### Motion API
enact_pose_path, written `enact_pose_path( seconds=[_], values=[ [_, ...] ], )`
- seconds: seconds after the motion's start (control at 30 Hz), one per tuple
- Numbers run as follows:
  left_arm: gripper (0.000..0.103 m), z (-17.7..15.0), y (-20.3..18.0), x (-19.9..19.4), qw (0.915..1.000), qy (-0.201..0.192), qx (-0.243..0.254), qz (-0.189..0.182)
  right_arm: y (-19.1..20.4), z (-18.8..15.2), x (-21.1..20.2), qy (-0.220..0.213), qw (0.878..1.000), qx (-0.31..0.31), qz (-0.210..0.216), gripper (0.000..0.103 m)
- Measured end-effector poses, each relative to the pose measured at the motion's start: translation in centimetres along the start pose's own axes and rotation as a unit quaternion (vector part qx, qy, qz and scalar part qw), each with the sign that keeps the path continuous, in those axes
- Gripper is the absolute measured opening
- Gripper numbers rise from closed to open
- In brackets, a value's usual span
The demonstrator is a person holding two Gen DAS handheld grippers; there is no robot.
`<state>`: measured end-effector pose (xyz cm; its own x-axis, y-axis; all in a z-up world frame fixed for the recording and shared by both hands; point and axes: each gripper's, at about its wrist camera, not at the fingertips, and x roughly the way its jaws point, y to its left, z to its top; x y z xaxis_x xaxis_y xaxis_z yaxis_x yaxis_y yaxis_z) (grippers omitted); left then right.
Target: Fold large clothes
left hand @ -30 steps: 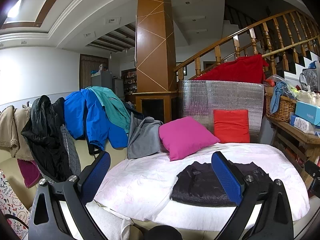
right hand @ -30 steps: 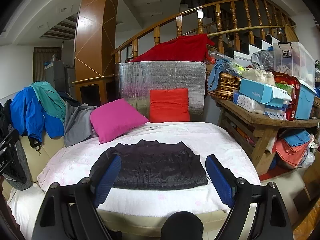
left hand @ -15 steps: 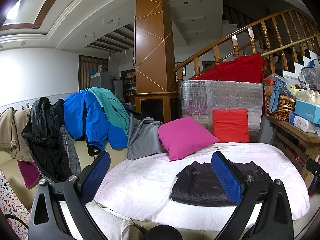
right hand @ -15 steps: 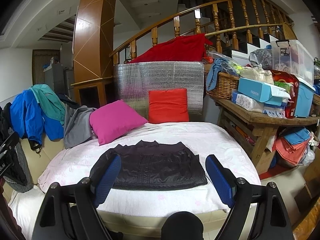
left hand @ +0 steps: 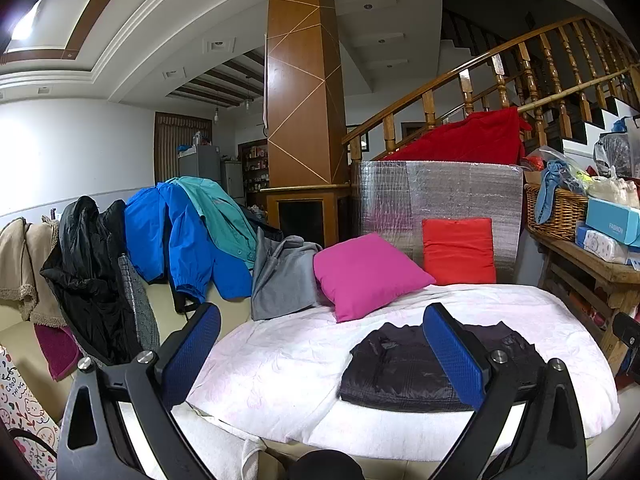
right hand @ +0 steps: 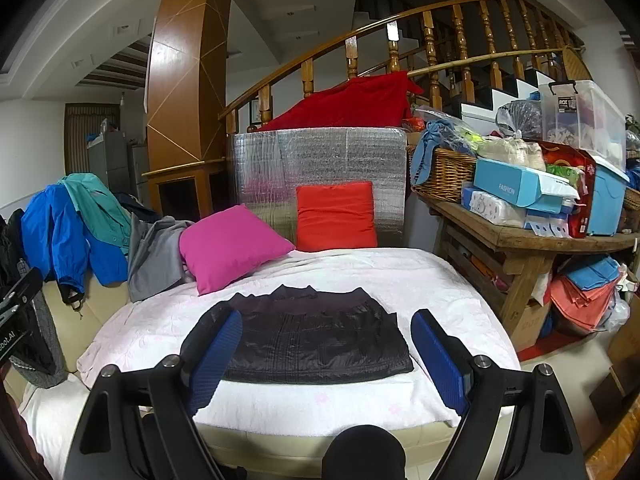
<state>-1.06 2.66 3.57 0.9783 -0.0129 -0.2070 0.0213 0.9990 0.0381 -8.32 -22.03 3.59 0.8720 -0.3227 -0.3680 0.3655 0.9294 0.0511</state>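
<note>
On the pink bedspread (right hand: pixel 420 280), near its front edge: folded dark jacket (right hand: pixel 312 340), lying flat. Right gripper (right hand: pixel 326 354) and left gripper (left hand: pixel 320 356) hang short of it, jaws wide, holding nothing. Magenta pillow (right hand: pixel 230 246) and red pillow (right hand: pixel 336 216) behind.

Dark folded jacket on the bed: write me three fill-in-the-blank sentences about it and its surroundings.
1. The dark jacket lies folded on the ____ bedcover.
2. Behind it, the pink pillow sits beside a ____ pillow.
3. The right gripper has its jaws ____, holding nothing.

Missing words: white; red; open
</note>
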Motion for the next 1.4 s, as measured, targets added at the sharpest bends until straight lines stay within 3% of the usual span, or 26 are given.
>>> enact_pose_path(
  seconds=[0.77, 1.4],
  values=[
    [0.101, -0.2, -2.0, 1.4, 0.9996, 0.024, 0.009, -0.010, -0.1, -0.3, 1.6, 0.021, 1.000, -0.020, -0.008, 0.089],
    [0.101, -0.8, -4.4, 2.4, 0.9979, 0.045, 0.045, -0.017, -2.2, -1.0, 3.5, 0.042, 0.999, 0.005, 0.000, 0.089]
  ],
)
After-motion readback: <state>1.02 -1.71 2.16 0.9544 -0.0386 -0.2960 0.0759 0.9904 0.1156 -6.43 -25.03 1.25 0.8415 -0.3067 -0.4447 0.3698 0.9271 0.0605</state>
